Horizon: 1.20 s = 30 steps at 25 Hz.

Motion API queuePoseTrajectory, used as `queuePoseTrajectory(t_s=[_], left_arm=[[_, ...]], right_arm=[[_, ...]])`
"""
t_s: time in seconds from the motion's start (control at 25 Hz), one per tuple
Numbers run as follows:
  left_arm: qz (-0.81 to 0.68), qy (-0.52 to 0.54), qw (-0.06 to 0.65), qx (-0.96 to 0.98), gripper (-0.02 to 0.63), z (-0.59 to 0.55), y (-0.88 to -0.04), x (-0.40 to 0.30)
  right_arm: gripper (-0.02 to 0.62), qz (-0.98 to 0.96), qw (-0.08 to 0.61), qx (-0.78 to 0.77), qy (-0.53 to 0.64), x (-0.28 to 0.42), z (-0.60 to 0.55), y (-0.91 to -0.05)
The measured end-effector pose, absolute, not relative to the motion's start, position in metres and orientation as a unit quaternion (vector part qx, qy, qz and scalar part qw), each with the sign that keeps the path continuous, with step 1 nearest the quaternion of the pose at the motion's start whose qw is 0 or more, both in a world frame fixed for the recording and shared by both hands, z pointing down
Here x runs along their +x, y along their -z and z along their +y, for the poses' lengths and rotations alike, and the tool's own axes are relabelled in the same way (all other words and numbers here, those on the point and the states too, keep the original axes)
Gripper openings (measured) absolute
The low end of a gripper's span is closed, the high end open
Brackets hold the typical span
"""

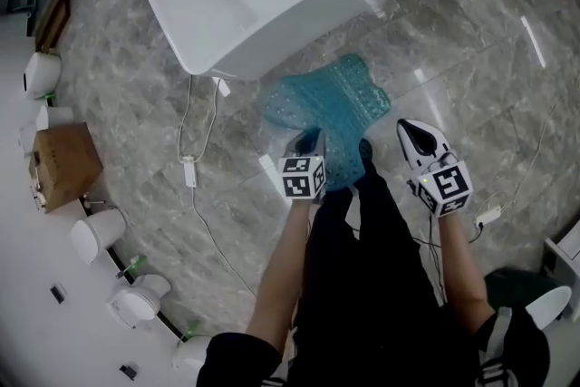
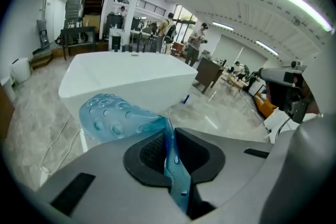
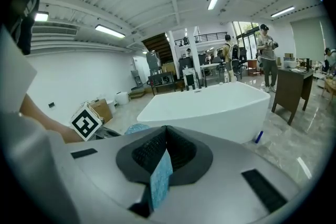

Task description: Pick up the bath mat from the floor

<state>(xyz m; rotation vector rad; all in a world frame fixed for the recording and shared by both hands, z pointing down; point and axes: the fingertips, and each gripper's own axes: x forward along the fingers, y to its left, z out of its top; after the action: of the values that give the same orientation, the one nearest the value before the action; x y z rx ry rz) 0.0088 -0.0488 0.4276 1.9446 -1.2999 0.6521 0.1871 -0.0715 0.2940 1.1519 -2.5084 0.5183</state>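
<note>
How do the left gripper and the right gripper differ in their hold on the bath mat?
The left gripper has a wide bubbled fold of the bath mat bulging past its jaws; the right gripper shows only a narrow strip. In the head view the left gripper lies over the mat, the right gripper beside its right edge. Both are shut on the mat.

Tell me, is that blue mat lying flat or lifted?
Lifted: the mat hangs draped, its edge clamped in left gripper and right gripper.

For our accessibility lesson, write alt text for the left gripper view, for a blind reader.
The left gripper is shut on the edge of a translucent blue bath mat that curls forward; beyond stands a white bathtub on a grey stone floor.
</note>
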Motion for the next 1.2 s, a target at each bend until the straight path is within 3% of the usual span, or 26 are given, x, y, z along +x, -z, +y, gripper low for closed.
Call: queuePoseTrajectory(t_s=[0.76, 1.2], left_arm=[[-0.508, -0.137, 0.166, 0.834, 0.044, 0.008, -0.21, -0.063], [-0.535, -0.071, 0.103, 0.836, 0.046, 0.032, -0.112, -0.113]], right_arm=[[0.012, -0.903, 0.098, 0.41, -0.084, 0.086, -0.012, -0.156], [0.012, -0.917, 0.039, 0.396, -0.023, 0.048, -0.001, -0.066]])
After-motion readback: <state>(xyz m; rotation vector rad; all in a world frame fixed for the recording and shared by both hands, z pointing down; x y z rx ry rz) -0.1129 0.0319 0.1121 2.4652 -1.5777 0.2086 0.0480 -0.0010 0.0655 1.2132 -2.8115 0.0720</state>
